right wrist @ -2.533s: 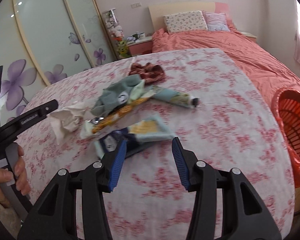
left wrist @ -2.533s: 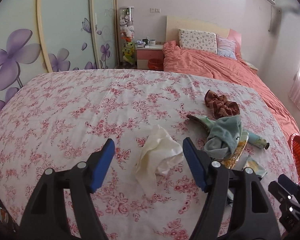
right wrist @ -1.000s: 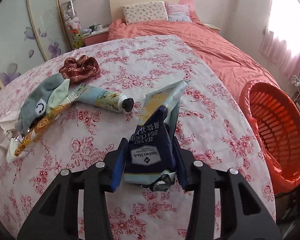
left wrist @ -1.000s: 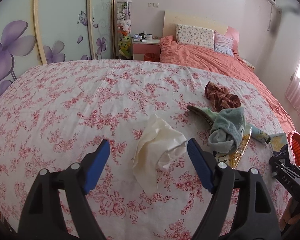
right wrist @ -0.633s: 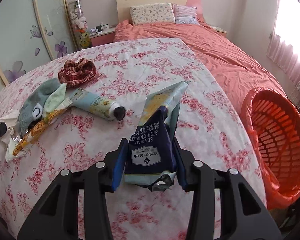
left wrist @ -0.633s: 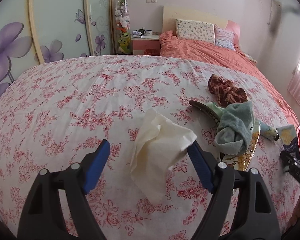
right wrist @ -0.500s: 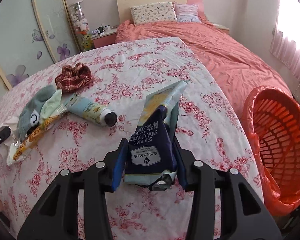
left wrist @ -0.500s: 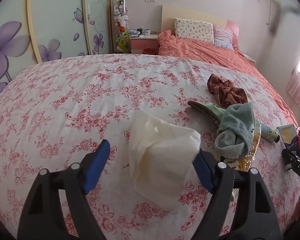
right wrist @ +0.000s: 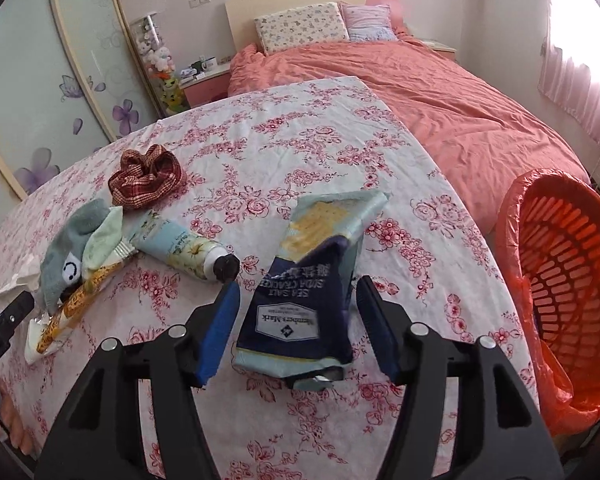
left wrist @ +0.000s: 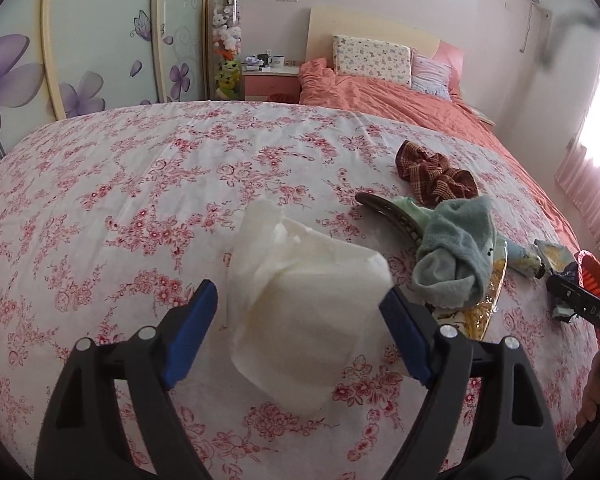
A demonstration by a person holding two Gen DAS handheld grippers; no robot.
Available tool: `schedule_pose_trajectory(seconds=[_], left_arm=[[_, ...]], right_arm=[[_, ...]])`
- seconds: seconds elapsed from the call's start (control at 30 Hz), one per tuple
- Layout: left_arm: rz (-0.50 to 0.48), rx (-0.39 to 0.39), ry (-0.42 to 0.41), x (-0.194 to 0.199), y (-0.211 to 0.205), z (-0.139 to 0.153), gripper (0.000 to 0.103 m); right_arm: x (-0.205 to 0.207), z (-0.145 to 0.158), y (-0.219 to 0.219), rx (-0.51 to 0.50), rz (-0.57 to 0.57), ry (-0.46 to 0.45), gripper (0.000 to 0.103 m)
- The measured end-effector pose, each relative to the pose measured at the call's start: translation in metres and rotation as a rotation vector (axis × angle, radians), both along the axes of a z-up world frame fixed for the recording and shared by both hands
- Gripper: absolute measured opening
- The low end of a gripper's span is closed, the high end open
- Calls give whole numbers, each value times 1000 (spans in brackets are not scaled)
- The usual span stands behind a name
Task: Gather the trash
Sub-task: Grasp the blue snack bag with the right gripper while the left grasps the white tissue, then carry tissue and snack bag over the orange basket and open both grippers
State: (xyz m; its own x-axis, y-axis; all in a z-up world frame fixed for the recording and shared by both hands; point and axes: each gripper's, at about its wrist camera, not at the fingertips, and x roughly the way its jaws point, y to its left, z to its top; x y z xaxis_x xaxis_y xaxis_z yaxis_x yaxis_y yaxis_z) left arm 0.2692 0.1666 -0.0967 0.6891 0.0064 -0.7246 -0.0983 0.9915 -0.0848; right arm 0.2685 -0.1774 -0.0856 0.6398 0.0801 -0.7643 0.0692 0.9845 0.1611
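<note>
My left gripper [left wrist: 298, 320] is open around a crumpled white tissue [left wrist: 300, 304] that looks lifted off the floral bedspread [left wrist: 140, 184] and touches the right pad. My right gripper [right wrist: 296, 316] has its jaws open, and a dark blue cracker wrapper [right wrist: 300, 304] sits loose between the blue pads, above the bedspread. An orange trash basket [right wrist: 568, 288] with a red liner stands to the right, beside the bed. A yellow snack wrapper [right wrist: 68, 312] lies under a grey-green sock [right wrist: 72, 256].
A hand cream tube [right wrist: 184, 248], a brown plaid scrunchie [right wrist: 146, 176] and a dark hair clip [left wrist: 392, 212] lie on the bedspread. A salmon bed [right wrist: 440, 96] with pillows is behind. Wardrobe doors [left wrist: 80, 40] and a nightstand [left wrist: 270, 80] stand at the back left.
The right jaws have opened; the wrapper they gripped now sits loose between them, closer to the basket. The tissue has risen between the left pads, and the left gripper has moved forward.
</note>
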Motion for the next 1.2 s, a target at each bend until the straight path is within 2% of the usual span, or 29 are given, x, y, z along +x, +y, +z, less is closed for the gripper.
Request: schedule_pose_trajectory(seconds=[0.13,0.2,0.27,0.47,0.6,0.73,0.8,0.9,1.07,1.2], left_arm=[[19,6,7,6,0,-2,79],[32,-9,18,9,4,-4,69],[48,-22,32,11,11,-6,64],[68,-32,40,10,22,-8,61],[76,-26,42,8,24,-8,62],[73,-40,49,7,25,-9,56],[73,-44,49,6,26,-9,48],[70,-43,47,5,26,-9,42],[62,-50,35,2,25,-2,41],[56,-53,2,-4,20,14,41]], right_arm=[[1,-2,3,-39,-10,0,57],[0,-2,4,-56,-10,-1,53],[0,-2,3,-60,-9,-1,51],[-4,0,2,-66,3,-18,45],[-6,1,-3,-54,8,-29,35],[-7,2,-9,-18,12,-36,31],[-7,2,-12,3,10,-38,29],[-9,3,-12,-1,13,-44,28],[-16,12,-14,8,15,-65,28],[-23,25,-16,6,18,-96,28]])
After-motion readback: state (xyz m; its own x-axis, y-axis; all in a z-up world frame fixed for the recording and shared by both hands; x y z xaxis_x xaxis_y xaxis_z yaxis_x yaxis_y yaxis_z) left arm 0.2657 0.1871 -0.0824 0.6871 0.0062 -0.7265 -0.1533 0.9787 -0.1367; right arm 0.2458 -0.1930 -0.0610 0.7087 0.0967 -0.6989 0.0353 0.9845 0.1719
